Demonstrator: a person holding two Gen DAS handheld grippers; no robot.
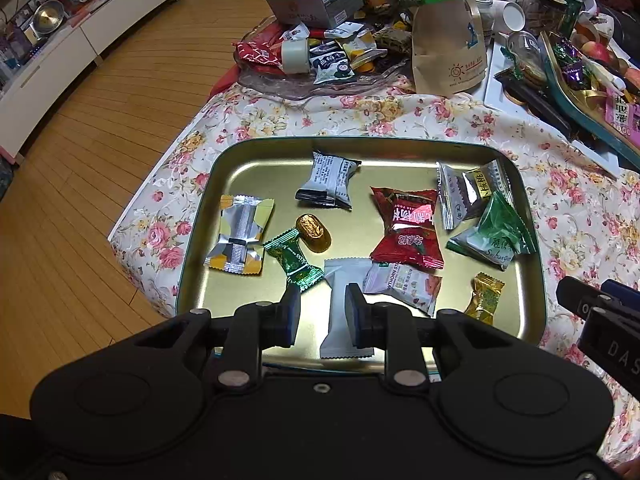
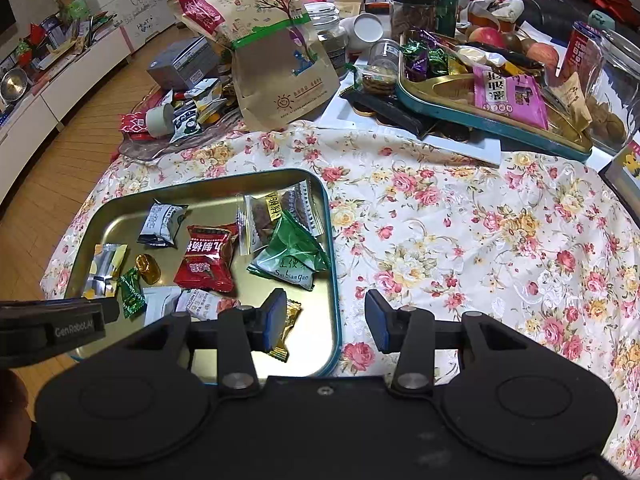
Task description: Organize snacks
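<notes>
The tabletop [image 2: 460,232], under a floral cloth, is bare in its near right half, while its far edge is crowded with a kraft paper bag [image 2: 276,60], jars and a second, teal-rimmed tray [image 2: 492,124] of sweets. At the near left corner sits the gold tray [image 1: 384,148], carrying about a dozen wrapped snacks.

The step in hand looks like picking one snack out of this tray. The left hand-held gripper [image 1: 323,310] hovers with its jaws narrow but apart, astride the white packet [image 1: 340,280] by the tray's near rim; whether the pads touch it I cannot tell. The right hand-held gripper [image 2: 326,320] is wide and empty over the tray's right rim, its left pad just above the small yellow candy [image 2: 291,316].

Next, probably: lower and close on the white packet without nudging the green candy [image 1: 296,260] beside it.
</notes>
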